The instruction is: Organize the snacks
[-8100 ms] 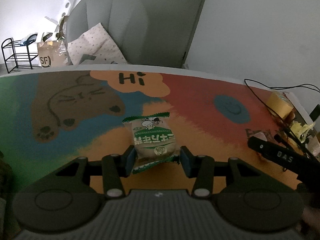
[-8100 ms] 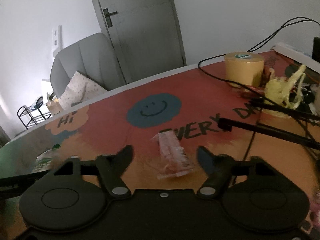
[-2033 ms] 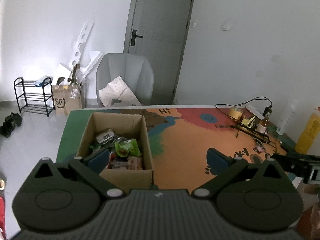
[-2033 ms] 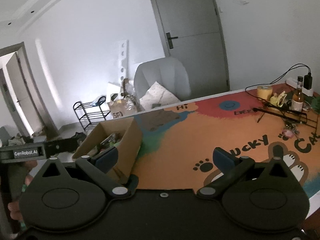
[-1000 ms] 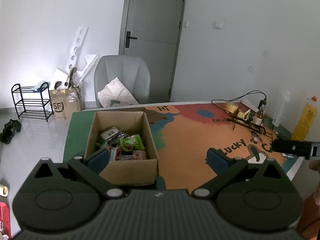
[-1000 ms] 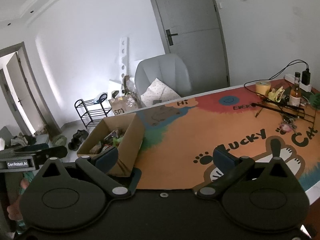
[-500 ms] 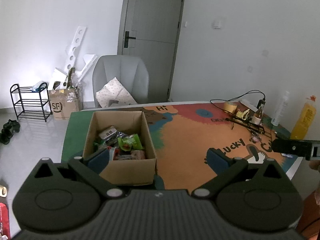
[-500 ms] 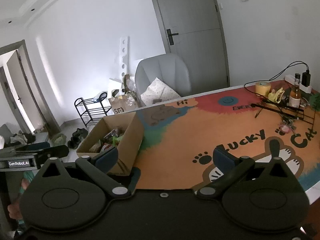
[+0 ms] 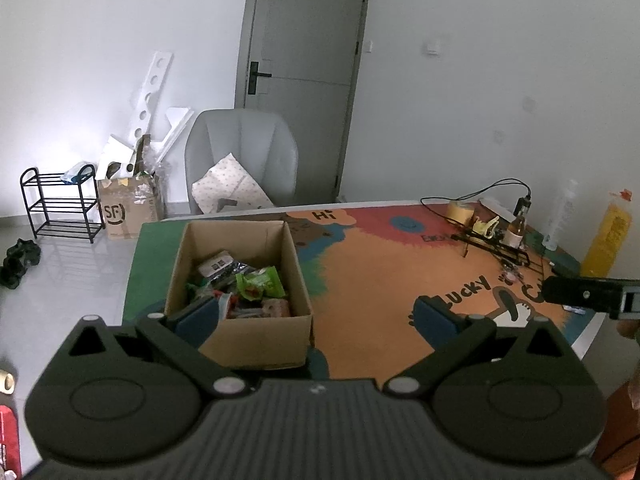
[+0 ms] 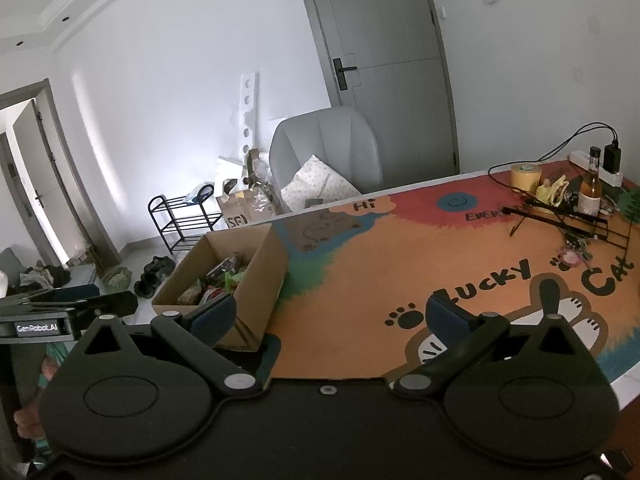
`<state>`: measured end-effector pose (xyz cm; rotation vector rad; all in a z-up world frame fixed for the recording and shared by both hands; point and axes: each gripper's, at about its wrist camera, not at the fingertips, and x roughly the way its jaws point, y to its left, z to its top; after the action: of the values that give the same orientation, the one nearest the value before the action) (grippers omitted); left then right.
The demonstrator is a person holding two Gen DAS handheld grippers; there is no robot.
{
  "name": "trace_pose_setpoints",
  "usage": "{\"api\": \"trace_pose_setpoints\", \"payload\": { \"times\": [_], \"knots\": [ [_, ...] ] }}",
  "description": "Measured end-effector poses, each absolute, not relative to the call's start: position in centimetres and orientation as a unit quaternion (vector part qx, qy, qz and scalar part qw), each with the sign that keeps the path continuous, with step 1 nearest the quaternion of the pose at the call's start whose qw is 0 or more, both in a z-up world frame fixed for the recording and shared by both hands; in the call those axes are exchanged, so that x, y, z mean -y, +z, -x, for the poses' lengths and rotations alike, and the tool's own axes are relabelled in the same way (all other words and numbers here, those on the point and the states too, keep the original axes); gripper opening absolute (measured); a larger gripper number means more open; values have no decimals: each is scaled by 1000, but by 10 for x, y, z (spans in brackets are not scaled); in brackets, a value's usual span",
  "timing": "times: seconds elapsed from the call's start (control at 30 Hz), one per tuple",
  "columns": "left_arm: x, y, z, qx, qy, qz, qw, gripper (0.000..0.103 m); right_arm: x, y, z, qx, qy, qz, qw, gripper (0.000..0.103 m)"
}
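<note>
Snacks (image 9: 244, 284), a jumble of green, silver and red packets, lie inside the open brown cardboard box (image 9: 256, 336) at the near corner of the colourful cat-print table mat (image 9: 380, 280). From the left wrist view, the left gripper (image 9: 316, 316) has pulled back from the table since eight seconds ago and now hangs wide open, empty, suggesting sorting is finished. Packets deep in the box are unreadable.

From the right wrist view, the right gripper (image 10: 332, 314) is likewise spread and empty; the box wall (image 10: 260, 280) hides most contents, and the small pink item (image 10: 570, 258) among the cables is indistinct.
</note>
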<state>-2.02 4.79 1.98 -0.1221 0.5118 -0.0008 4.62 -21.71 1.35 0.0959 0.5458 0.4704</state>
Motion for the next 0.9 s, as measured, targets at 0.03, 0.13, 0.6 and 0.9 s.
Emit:
{"api": "trace_pose_setpoints", "payload": {
  "times": [0.03, 0.13, 0.6, 0.9],
  "knots": [
    [-48, 20, 20, -253, -1, 60, 966, 103, 218, 14, -47, -267, 230, -47, 935, 103],
    [-48, 20, 21, -253, -3, 61, 966, 103, 218, 14, -47, -267, 230, -46, 935, 103],
    [-50, 21, 21, -252, -6, 60, 966, 103, 219, 13, -49, -270, 229, -45, 934, 103],
    [-50, 21, 21, -253, -6, 59, 966, 103, 219, 14, -49, -271, 230, -45, 934, 103]
  ]
}}
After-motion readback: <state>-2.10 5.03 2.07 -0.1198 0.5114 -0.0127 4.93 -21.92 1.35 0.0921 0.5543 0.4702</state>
